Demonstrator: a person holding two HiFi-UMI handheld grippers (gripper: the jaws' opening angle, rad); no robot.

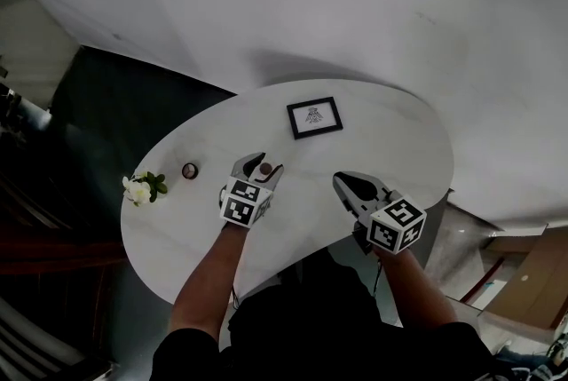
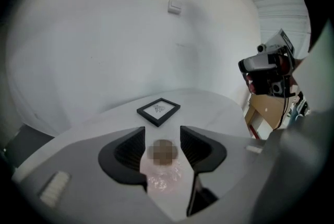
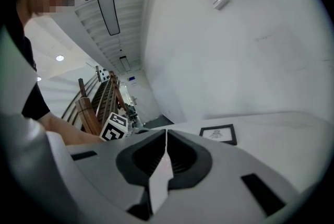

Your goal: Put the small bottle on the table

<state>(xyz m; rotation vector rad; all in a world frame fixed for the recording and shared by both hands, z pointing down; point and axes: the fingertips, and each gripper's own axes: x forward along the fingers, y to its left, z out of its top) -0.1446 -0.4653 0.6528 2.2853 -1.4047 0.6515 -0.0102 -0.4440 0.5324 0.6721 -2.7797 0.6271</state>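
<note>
— Under both pairs of fingertips, is that curved white top the table meant for the bottle?

— It seems so. It spreads well past the fingertips on either side, so there is plenty of bare room to set something down.

— What is the left gripper doing?

— Its fingers stand wide and tilt down toward the tabletop, with a sliver of space at each pad. Nothing is pressed, so I read it as a release.

— And the right gripper?

— Its fingers are closed tip to tip on nothing. It sits off to the side of the left pair, probably just to keep out of the way.

— The framed picture?

— It lies flat, ahead of the left fingertips and clear of them, so it blocks nothing.

— Where is the small bottle?

— It stands upright between the left fingers, pinkish and clear with a dark cap. As far as I can tell it touches neither pad, and its base seems to rest on the table. The placing looks done. What remains is to draw the fingers back straight, because something this light and narrow would tip at a nudge.
</note>
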